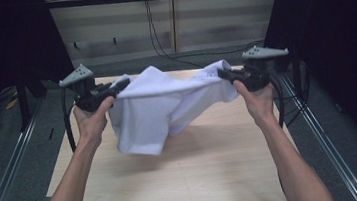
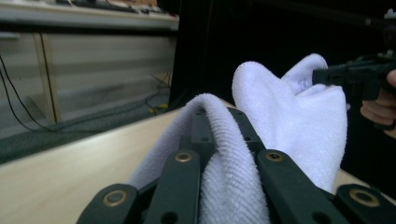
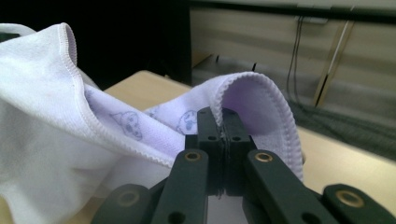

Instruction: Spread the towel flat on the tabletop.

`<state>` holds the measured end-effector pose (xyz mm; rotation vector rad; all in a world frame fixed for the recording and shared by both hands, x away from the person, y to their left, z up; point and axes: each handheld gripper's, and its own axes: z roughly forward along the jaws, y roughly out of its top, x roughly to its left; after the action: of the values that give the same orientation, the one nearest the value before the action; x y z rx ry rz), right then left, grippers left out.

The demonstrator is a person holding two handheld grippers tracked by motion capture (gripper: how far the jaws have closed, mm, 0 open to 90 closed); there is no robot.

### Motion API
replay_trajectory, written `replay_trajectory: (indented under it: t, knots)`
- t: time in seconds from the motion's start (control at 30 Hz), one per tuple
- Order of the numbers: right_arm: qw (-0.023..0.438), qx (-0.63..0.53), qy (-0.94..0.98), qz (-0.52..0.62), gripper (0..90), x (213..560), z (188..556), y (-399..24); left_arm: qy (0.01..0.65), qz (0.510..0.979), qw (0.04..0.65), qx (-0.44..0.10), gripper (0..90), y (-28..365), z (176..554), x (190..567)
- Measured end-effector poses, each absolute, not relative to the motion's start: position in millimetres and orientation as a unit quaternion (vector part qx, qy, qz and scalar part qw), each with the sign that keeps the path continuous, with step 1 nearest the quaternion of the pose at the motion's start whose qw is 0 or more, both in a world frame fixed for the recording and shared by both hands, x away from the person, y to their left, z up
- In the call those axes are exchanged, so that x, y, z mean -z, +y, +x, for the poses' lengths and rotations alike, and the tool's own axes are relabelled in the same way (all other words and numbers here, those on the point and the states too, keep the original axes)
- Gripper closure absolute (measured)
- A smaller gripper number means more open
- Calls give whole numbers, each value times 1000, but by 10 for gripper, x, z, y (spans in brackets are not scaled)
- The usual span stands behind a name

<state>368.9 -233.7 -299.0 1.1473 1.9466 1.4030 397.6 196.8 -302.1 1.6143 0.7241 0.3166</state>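
step: I've got the white terry-cloth towel with faint printed cartoon figures (image 1: 162, 104) lifted off the pale wooden tabletop (image 1: 185, 180), strung between both grippers; reads as spreading it out before a lay-down or fold, my judgement.
left hand-held gripper (image 1: 123, 83): clenched on one towel edge; in the left gripper view the cloth (image 2: 233, 186) is bunched thick between the jaws and spills over their tips.
right hand-held gripper (image 1: 224, 74): clenched on the hemmed edge; in the right gripper view the jaws sit tight together with the stitched hem (image 3: 243, 88) looped over the tips.
towel position: hangs in a sag between the two grippers, lowest fold below and nearer the left one, clear of the tabletop as far as I can tell.
do it well: pull the grippers apart evenly until the top edge is taut, keep them level, no jerks. The left grip holds a wad, not a clean corner, so that side may hang twisted; I'd regrip at the corner if it won't flatten.
risk: thin hem hold on the right could slip under tension; keep it squeezed.
lay-down: lower the far hanging edge first, then draw back toward me.
containers: none on the tabletop, nothing to report inside any.
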Motion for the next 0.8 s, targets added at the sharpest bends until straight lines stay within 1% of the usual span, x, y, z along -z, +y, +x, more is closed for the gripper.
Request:
replay_trajectory:
  t: [0.07,0.13,0.17,0.23,0.27,0.33,0.37,0.43,0.47,0.5,0.53,0.57,0.6,0.63,0.67,0.7,0.77,0.8]
  knots:
    - [249,-525,701,414,892,2814,3741,-2352,297,701,627,-162,830,1945,3942,2842]
    - [255,-574,668,399,892,2566,3669,-2413,266,704,630,-191,827,1914,3763,2717]
    - [255,-574,668,399,892,2566,3669,-2413,266,704,630,-191,827,1914,3763,2717]
    - [260,-576,671,387,893,2595,3555,-2440,246,719,625,-180,827,1879,3604,2838]
    - [254,-568,681,387,894,2678,3508,-2450,242,729,616,-172,828,1852,3546,2953]
    - [239,-548,700,390,894,2949,3411,-2486,242,748,601,-145,828,1800,3455,3268]
    - [231,-535,710,395,894,3116,3363,-2508,250,754,595,-121,827,1782,3421,3455]
    - [204,-520,721,410,895,3476,3257,-2571,261,757,594,-75,827,1747,3360,3784]
    - [186,-501,732,423,895,3827,3148,-2642,267,765,584,-48,822,1709,3313,3996]
    - [186,-501,732,423,895,3827,3148,-2642,269,768,580,-37,822,1681,3274,4105]
    - [175,-493,737,428,895,3952,3114,-2668,267,774,573,-17,815,1642,3230,4227]
    - [171,-477,744,435,895,4106,3071,-2702,259,791,554,4,787,1579,3178,4335]
    - [158,-469,746,446,895,4286,3029,-2751,257,803,537,10,725,1543,3133,4388]
    - [155,-445,754,457,894,4493,2988,-2803,248,805,539,14,616,1567,3075,4416]
    - [154,-436,754,467,894,4595,2972,-2844,248,805,539,14,599,1567,3075,4416]
    - [154,-436,754,467,894,4595,2972,-2844,252,796,550,26,599,1615,3065,4412]
    - [145,-406,762,484,892,4767,2968,-2926,258,786,562,28,530,1721,3066,4379]
    - [140,-401,765,484,885,4796,2974,-2954,267,784,560,18,513,1797,3079,4365]
